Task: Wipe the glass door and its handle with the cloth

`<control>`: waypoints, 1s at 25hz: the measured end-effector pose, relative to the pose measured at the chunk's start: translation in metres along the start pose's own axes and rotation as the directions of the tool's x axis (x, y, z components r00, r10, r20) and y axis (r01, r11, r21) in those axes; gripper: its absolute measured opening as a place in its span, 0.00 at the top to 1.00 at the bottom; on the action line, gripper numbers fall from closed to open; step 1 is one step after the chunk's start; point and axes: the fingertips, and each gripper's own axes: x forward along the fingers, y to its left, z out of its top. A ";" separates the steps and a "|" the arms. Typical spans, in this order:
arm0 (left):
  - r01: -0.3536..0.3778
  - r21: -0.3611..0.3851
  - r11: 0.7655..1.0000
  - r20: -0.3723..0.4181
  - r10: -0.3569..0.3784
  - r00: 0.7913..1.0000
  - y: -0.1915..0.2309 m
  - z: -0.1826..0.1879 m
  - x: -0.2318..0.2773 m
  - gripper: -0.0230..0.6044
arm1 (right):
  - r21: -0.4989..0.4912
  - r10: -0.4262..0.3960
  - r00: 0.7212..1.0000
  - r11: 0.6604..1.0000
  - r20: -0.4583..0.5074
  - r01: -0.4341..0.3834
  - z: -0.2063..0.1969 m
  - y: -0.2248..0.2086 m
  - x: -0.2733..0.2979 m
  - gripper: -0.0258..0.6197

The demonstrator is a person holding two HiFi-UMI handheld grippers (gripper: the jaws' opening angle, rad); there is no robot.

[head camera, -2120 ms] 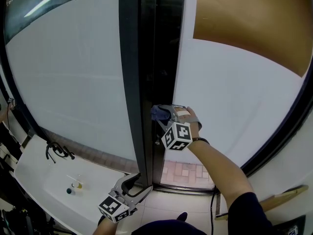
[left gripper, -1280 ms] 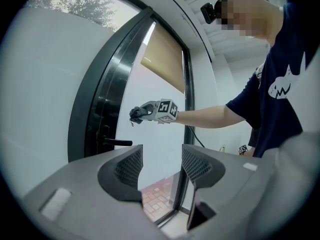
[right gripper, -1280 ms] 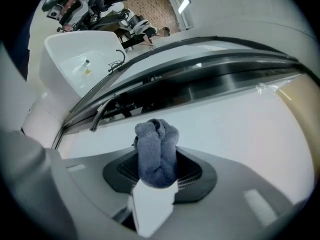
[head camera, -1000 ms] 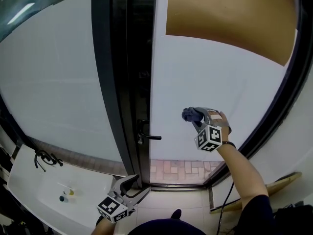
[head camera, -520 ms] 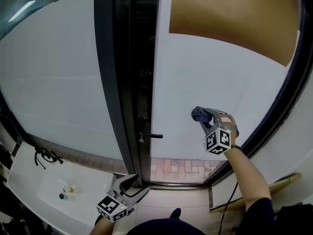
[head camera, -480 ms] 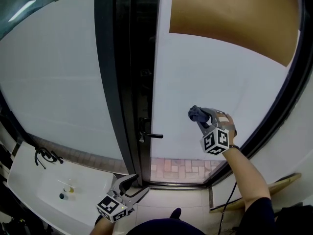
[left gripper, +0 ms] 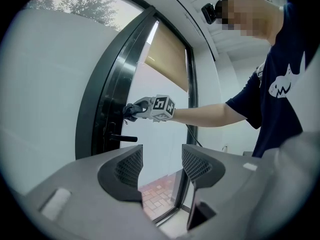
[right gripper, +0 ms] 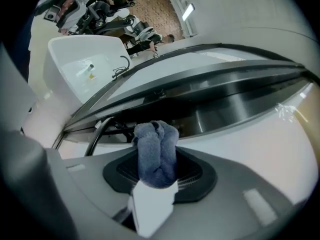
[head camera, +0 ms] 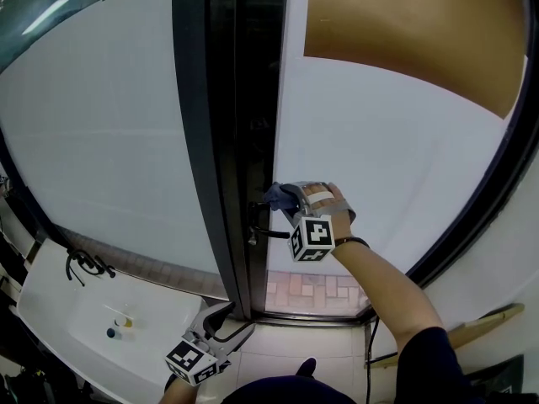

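Low on the left, my left gripper [head camera: 229,322] hangs with its fingers wide apart and nothing between them. Above it rises the dark door frame [head camera: 215,141], and the black handle [head camera: 268,232] juts out level from the door's edge. Just above that handle is the cloth [right gripper: 156,151], a blue-grey terry wad folded into a bunched lump, clamped between the fingers of my right gripper [head camera: 290,204]. The frosted glass door [head camera: 396,167] spreads away to the right.

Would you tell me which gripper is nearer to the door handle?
Right. The right gripper, holding the cloth, is just above the door handle; the left gripper hangs well below it.
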 end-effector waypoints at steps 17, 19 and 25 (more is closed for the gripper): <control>0.064 -0.006 0.998 -0.006 -0.064 0.998 -0.006 -0.001 0.021 0.58 | 0.032 0.029 0.984 0.999 -0.176 -0.024 -0.115 0.028 -0.051 0.72; 0.082 -0.007 0.997 -0.006 -0.082 0.997 -0.008 -0.004 0.024 0.58 | 0.041 0.028 0.976 0.999 -0.215 -0.020 -0.138 0.030 -0.064 0.72; 0.113 -0.001 0.994 -0.008 -0.113 0.994 -0.013 -0.005 0.032 0.58 | 0.082 0.023 0.946 0.997 -0.322 0.004 -0.199 0.031 -0.102 0.72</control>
